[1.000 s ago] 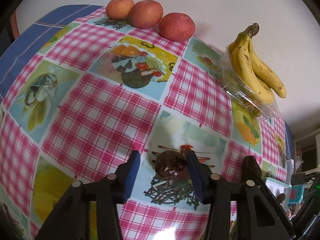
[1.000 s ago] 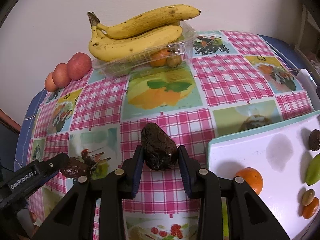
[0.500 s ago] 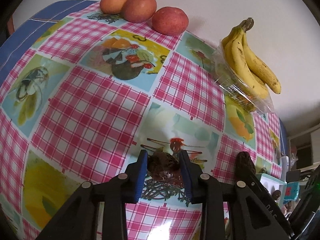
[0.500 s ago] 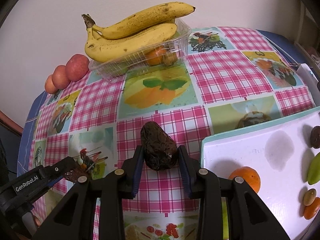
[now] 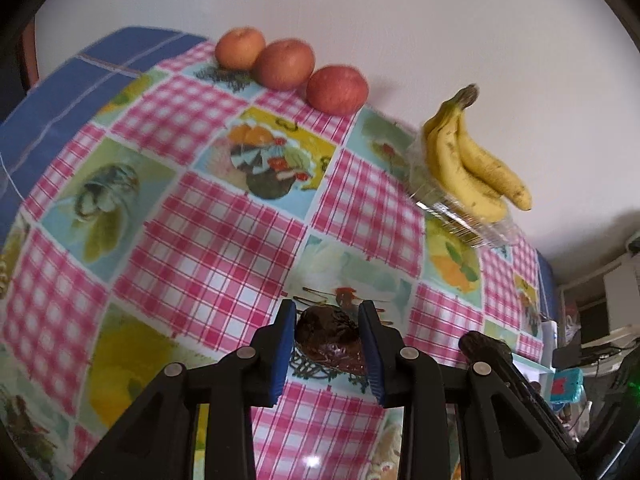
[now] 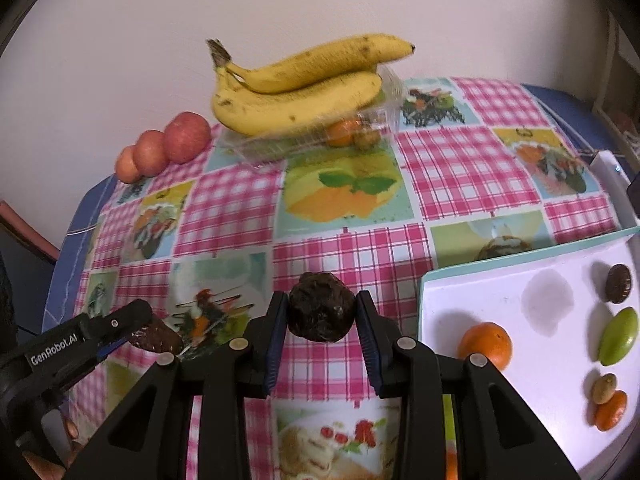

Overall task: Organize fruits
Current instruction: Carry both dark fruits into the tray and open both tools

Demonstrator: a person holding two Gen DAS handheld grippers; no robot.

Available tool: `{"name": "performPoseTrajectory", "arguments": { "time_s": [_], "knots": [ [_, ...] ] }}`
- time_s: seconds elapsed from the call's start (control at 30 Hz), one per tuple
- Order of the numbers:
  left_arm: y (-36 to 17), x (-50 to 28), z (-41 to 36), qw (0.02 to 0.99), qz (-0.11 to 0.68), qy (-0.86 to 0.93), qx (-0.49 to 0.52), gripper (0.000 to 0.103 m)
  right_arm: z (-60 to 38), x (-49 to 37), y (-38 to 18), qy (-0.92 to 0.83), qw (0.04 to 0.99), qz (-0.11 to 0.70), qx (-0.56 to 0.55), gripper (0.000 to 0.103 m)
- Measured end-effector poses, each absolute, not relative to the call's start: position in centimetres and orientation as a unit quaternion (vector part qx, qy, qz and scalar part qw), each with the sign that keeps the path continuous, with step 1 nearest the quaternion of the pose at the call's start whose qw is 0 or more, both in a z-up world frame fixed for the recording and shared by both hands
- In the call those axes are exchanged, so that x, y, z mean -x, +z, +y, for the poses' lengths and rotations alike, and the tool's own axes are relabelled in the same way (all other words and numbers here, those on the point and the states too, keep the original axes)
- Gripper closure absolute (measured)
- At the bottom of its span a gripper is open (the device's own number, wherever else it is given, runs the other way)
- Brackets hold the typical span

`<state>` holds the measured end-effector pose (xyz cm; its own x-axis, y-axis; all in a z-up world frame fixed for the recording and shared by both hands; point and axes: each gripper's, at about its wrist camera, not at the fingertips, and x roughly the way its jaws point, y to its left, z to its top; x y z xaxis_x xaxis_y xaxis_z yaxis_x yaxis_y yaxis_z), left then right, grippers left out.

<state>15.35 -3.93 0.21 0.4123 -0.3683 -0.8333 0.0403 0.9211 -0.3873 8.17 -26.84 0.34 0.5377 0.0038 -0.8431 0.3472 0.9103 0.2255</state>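
Observation:
My left gripper point(image 5: 327, 346) is shut on a dark wrinkled avocado point(image 5: 329, 340), held just above the checked tablecloth; the avocado also shows in the right wrist view point(image 6: 156, 337). My right gripper point(image 6: 322, 330) is shut on a second dark avocado point(image 6: 322, 306), held above the cloth left of the white tray point(image 6: 500, 280). The tray holds an orange point(image 6: 485, 345), a green fruit point(image 6: 618, 335), a dark fruit point(image 6: 618, 289) and small fruits point(image 6: 608, 400).
Three apples point(image 5: 290, 68) line the wall at the back left. Bananas point(image 6: 296, 88) rest on a clear plastic box point(image 6: 320, 136) with small fruits inside. The table's blue edge point(image 5: 60, 92) runs at the left. Clutter stands beyond the right edge point(image 5: 568, 380).
My left gripper has closed on the avocado and lifted it off the cloth. My right gripper has turned its avocado and kept hold of it beside the tray.

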Motion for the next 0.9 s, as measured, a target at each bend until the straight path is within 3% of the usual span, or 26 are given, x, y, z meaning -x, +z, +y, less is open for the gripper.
{"name": "performPoseTrajectory", "arguments": {
  "time_s": [0.33,0.9],
  "knots": [
    [3.9,-11.4,-4.5,0.834,0.503,-0.150,0.169,0.069,-26.6,-3.4,4.6,-0.115,0.872,0.450,-0.155,0.067],
    [3.5,-4.3,-15.6,0.792,0.539,-0.260,0.123,0.069,-34.7,7.5,2.4,-0.218,0.832,0.471,-0.197,0.067]
  ]
}}
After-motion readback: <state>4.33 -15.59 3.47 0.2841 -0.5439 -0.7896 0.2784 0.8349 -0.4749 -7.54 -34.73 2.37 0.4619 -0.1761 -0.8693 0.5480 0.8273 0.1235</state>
